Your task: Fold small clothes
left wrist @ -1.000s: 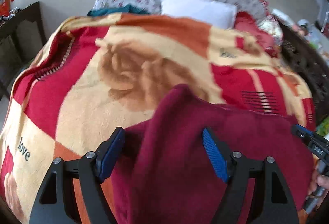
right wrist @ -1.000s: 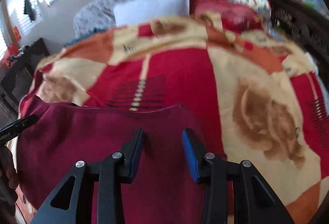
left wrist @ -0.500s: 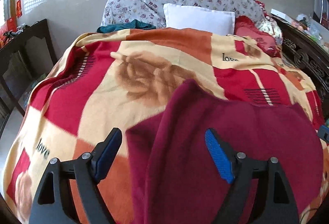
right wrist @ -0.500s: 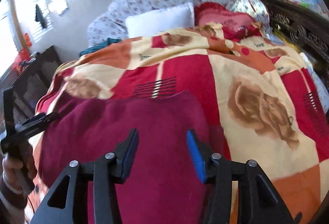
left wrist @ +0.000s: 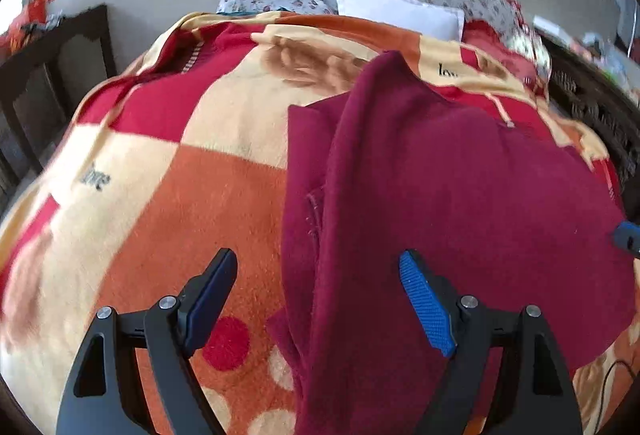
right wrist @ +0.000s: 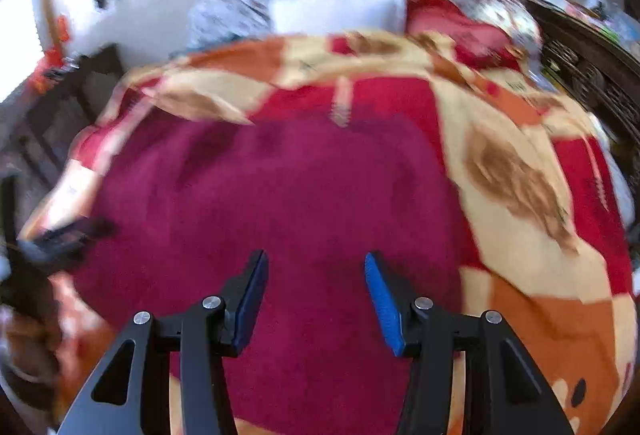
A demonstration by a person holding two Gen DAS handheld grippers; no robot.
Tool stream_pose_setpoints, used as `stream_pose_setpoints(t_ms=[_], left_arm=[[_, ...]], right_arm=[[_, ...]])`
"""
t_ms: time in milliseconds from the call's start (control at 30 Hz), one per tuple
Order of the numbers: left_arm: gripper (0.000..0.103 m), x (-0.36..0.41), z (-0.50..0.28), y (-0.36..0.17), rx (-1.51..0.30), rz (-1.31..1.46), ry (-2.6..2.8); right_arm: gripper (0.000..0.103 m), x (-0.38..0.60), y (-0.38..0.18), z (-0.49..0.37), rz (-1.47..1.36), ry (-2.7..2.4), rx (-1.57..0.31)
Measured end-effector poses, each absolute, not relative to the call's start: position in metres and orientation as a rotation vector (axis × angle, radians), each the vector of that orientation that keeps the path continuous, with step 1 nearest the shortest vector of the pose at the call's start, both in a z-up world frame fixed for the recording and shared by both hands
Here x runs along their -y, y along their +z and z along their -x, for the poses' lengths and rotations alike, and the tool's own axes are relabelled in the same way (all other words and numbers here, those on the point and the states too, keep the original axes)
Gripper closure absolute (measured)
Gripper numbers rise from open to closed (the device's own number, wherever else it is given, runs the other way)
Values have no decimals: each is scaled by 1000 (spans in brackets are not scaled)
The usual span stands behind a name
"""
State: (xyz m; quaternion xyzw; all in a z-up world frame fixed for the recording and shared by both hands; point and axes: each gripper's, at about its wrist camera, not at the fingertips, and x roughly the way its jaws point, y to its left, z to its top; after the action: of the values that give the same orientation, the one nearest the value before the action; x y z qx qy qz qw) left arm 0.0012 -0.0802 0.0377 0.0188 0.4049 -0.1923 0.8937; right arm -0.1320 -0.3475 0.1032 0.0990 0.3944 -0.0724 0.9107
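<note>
Bedroom setting: patterned blanket [left wrist: 168,203] in red, cream and orange is covering the bed, with a white pillow [left wrist: 396,15] and floral cushions sitting against the far wall.

Left side first. My left gripper [left wrist: 318,299] is hovering with fingers spread wide, gripping nothing; its pads are straddling the near left edge of the maroon garment [left wrist: 460,195]. That edge is lying doubled over in a long raised ridge running away from me, with a narrower flap showing beneath it.

Right side. My right gripper [right wrist: 316,301] is also hanging open, moderately wide, nothing between the pads, over the broad flat middle of the same garment [right wrist: 280,195].

Handling judgement: fleecy, soft, light, limp cloth; it is likely going to sag and drag on the fuzzy blanket rather than slide. Best hold looks like pinching a hem or corner, both layers together at the folded ridge.

Hard to make out: right view is smearing with motion blur. Garment's near hem is cut off below my fingers, so its type is unclear. Dark shape at far left of the right view is probably my other tool.
</note>
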Motion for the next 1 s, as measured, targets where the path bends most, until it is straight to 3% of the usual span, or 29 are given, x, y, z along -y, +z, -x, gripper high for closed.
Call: stream_pose_setpoints(t_ms=[133,200,600,1000], left_arm=[[20,72,-1,37,-840,-2,-420],[20,63,0,38,-824,24,-430],[19,42,-21,22,-890,156,-504],[16,47,-22,19,-884,127,-489]], right_arm=[[49,303,112,87,-156,-26,-787],[62,280,110,58,-120,12,-784],[68,210,72,-86,-25,21,-859],[67,220,81,-66,-140,42,-825]])
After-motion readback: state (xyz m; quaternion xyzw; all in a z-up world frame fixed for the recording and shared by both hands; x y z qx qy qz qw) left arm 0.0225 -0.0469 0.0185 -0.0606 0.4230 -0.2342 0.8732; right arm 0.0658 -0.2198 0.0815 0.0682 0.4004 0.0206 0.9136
